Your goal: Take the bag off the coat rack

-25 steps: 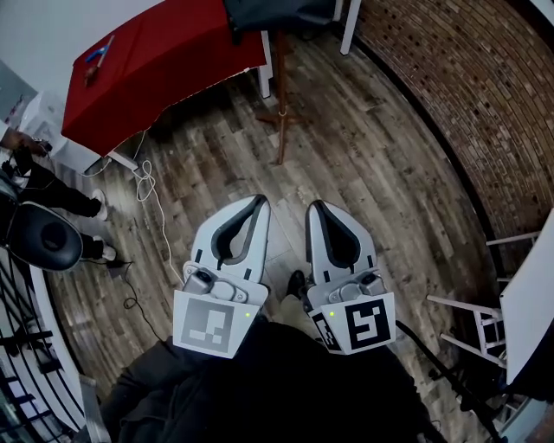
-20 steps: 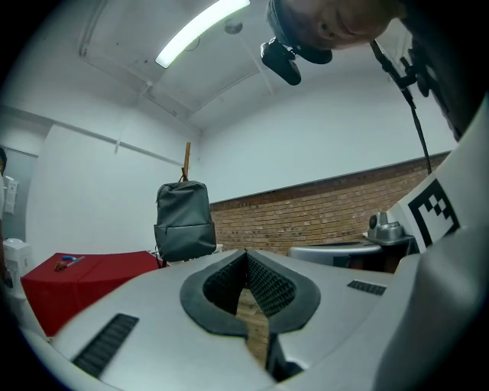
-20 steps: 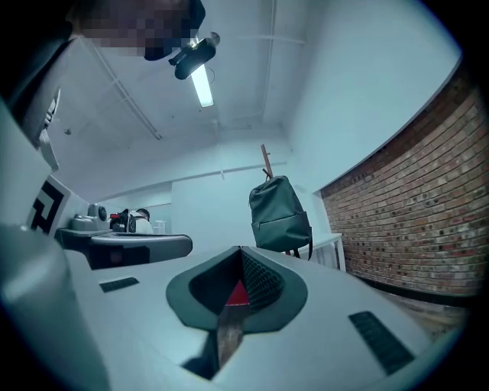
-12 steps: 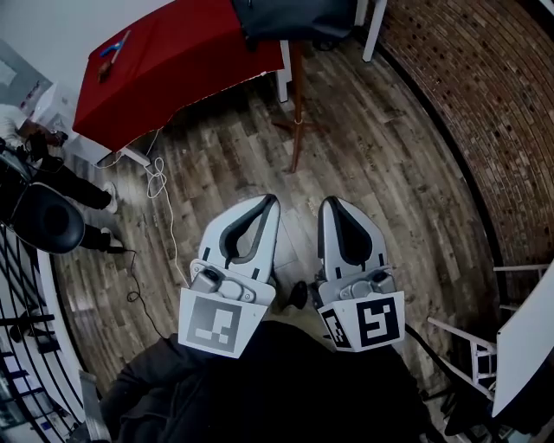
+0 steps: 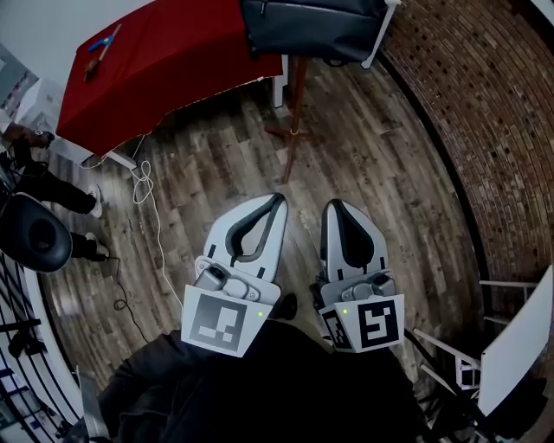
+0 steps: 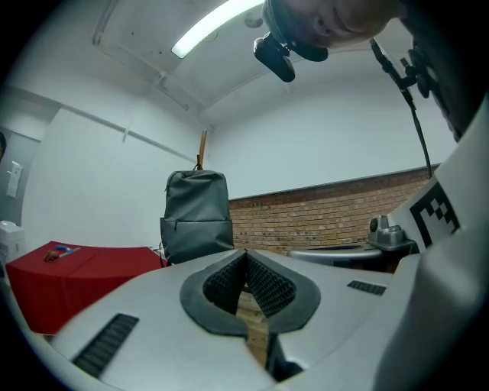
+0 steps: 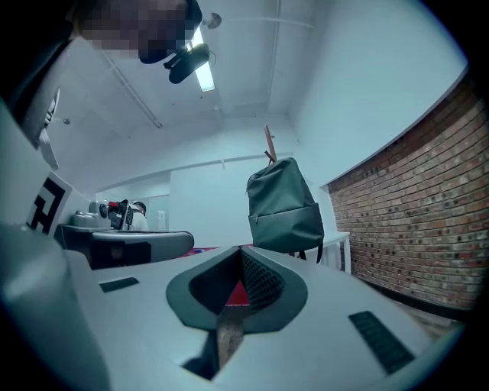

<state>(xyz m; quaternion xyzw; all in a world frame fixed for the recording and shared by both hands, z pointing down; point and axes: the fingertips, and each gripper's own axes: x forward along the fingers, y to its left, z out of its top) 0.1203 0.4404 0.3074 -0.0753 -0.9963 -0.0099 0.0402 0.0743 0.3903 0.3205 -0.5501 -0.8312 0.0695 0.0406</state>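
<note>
While both pairs stand shut on nothing, we hold the left tongs (image 5: 277,201) and right tongs (image 5: 334,206) side by side, well short of the bag (image 5: 312,26), closed, hanging on the coat rack (image 5: 294,104) beside the red surface (image 5: 164,60). Only the head view shows the rack's feet; the tongs' views show its top above the bag.

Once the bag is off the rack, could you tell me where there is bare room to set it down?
The red table is mostly bare; small items only at its left corner. Floor between rack and brick wall is open. Leftward is crowded: cable, person.
</note>
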